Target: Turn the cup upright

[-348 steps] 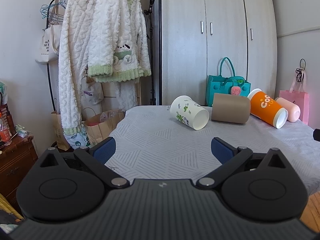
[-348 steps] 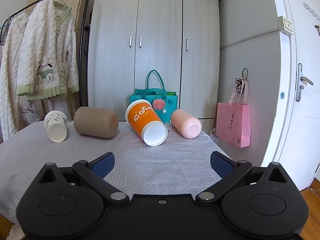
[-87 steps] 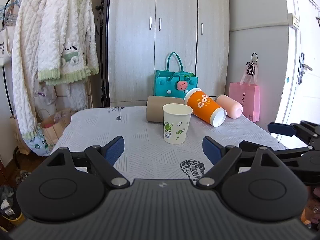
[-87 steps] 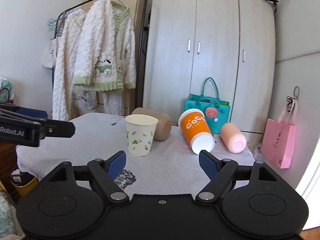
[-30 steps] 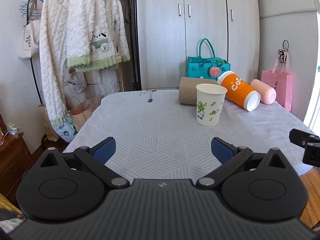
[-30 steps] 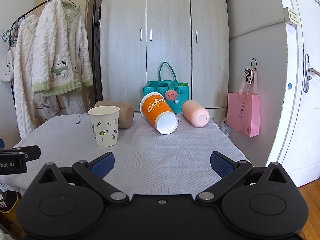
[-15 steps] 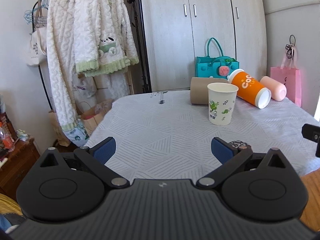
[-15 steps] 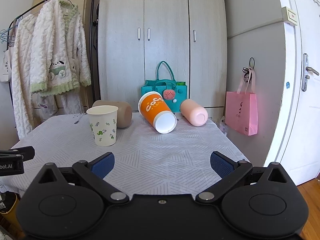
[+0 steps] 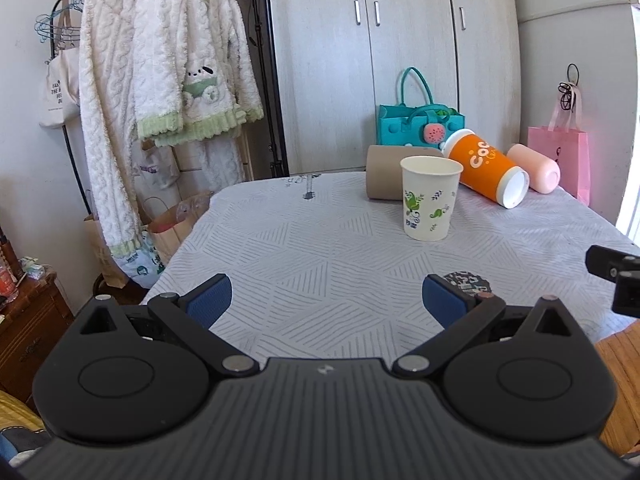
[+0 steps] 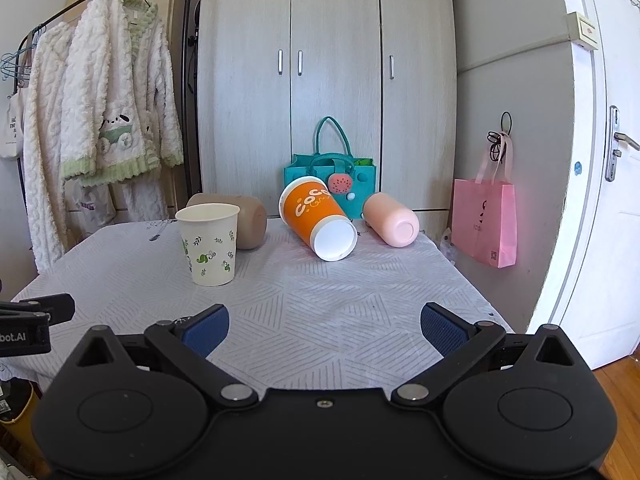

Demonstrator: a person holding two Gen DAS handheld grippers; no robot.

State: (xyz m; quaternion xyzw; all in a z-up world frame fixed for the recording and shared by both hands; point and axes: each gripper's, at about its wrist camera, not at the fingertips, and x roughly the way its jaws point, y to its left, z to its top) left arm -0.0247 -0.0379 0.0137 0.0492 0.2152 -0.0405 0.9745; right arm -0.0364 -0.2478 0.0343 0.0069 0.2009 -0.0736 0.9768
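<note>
A white paper cup with green leaf prints (image 9: 430,198) (image 10: 209,244) stands upright on the table's patterned cloth (image 9: 320,248). Behind it lie a tan cup (image 9: 380,178) (image 10: 246,220), an orange cup (image 9: 486,174) (image 10: 318,218) and a pink cup (image 9: 534,168) (image 10: 390,224), all on their sides. My left gripper (image 9: 326,300) is open and empty, near the front edge, well short of the cups. My right gripper (image 10: 324,326) is open and empty, also back from the cups. Its tip shows at the right edge of the left wrist view (image 9: 614,266).
A teal bag (image 10: 330,184) stands behind the cups against a grey wardrobe (image 10: 328,80). A clothes rack with fluffy robes (image 9: 168,80) is at the left. A pink bag (image 10: 486,222) hangs by the door. A dark coaster (image 9: 464,280) lies near the front edge.
Since 11.6 s ago the leaf-print cup has gone from lying on its side to standing upright. In the last second both grippers shifted only slightly and stayed open.
</note>
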